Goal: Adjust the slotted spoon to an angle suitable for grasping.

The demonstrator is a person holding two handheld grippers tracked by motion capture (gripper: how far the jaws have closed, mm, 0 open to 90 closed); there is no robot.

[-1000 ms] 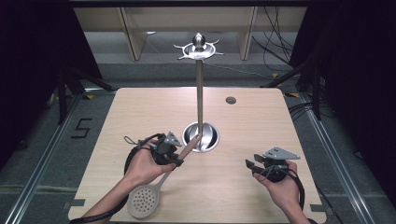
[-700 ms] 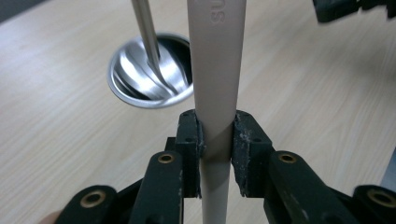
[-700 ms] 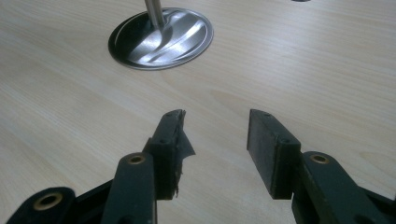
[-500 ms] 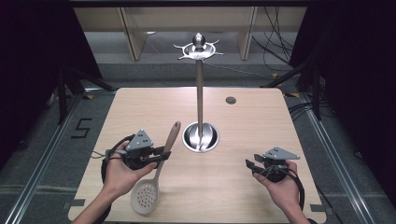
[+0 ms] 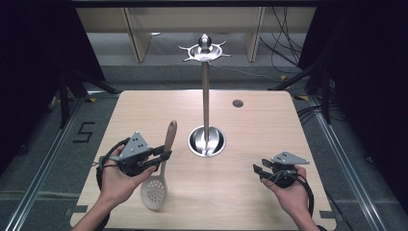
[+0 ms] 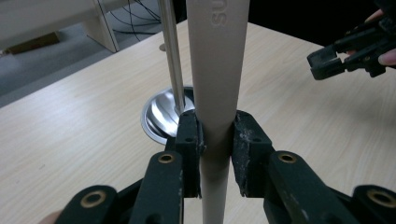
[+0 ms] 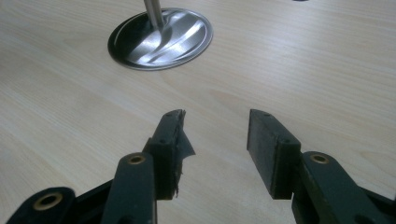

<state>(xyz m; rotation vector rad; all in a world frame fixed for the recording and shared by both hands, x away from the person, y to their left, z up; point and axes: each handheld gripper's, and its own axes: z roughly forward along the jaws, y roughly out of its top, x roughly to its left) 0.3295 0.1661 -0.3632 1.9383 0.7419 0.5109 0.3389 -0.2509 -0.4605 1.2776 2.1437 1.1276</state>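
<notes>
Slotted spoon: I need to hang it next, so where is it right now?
In the high view the slotted spoon is at the table's front left, left of the stand. The left tool grips its handle.

The left gripper [image 5: 161, 156] is being carried leftward, away from the metal stand [image 5: 206, 139], compared with a second ago. Then it was hovering close beside the stand's round base; now it is being held well to the left of that base. The slotted spoon [image 5: 161, 168], clamped by its beige handle between the jaws, is being taken along. Its handle, earlier slanted with the tip leaning toward the stand's pole, is now being held nearly parallel to the pole, and its perforated head is being brought nearer the stand than before, though kept on the near left side.
</notes>
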